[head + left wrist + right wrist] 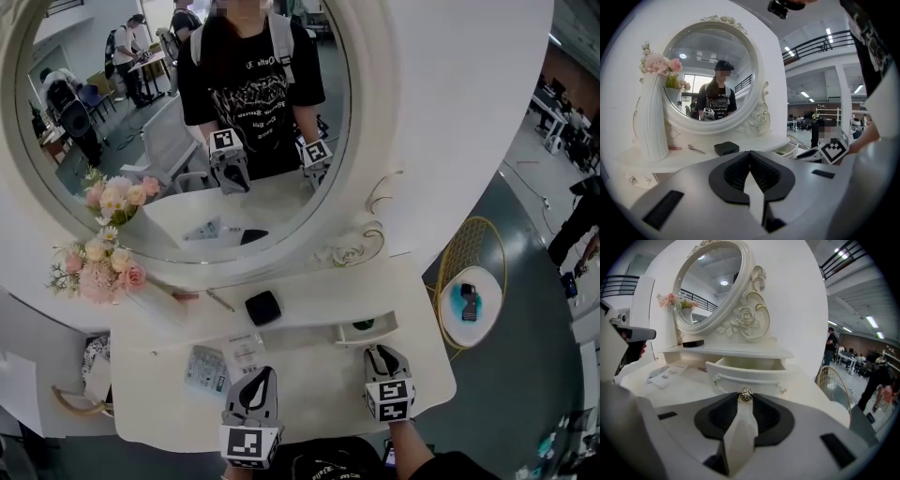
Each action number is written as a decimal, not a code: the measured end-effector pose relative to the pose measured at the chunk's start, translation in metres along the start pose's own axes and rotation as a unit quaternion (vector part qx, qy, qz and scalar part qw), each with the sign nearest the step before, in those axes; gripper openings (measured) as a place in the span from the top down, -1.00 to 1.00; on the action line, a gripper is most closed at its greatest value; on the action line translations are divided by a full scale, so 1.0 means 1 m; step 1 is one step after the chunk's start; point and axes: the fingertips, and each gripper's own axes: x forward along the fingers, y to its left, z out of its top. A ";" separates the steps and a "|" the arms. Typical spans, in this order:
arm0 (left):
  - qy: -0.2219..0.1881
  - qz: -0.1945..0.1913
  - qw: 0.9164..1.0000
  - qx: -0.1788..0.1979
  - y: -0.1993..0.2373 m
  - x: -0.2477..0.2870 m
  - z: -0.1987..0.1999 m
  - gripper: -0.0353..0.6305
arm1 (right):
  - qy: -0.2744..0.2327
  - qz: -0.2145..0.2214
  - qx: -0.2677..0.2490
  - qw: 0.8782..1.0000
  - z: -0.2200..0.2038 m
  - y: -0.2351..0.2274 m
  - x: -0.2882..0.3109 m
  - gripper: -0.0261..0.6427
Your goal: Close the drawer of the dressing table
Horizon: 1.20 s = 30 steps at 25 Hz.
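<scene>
The drawer [367, 331] is seen pulled open from under the raised shelf of the white dressing table [309, 375], at about 5 o'clock in the head view. In the right gripper view its front [747, 373] is faced straight on, and its small metal knob [746, 395] is clamped between the jaw tips of the right hand-held gripper [746, 397], which is held just at 6 o'clock of the drawer over the tabletop [380, 353].

The left hand-held gripper [265, 373] is held at about 8 o'clock of the drawer, well apart from it. Its jaws are seen pressed together at the tips with nothing between them [750, 153].

Printed leaflets [208, 366] are laid flat on the tabletop at 9 o'clock of the left hand-held gripper. A black box [262, 307] is set on the raised shelf at 9 o'clock of the drawer, and a white vase of pink flowers [98, 267] is placed farther along at 9 o'clock. The round mirror [187, 122] is mounted at 12 o'clock of the shelf, and the person and both marker cubes are reflected in it. A gold wire frame [457, 246] is seen on the floor at 2 o'clock of the drawer.
</scene>
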 end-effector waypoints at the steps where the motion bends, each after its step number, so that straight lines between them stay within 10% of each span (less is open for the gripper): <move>1: 0.000 0.000 1.000 0.001 0.000 0.000 0.000 0.84 | 0.001 0.000 -0.001 1.000 0.000 0.000 0.000 0.60; 30: 0.000 0.015 1.000 -0.005 0.009 0.003 -0.001 0.84 | 0.000 0.000 -0.009 1.000 0.007 -0.002 0.010 0.60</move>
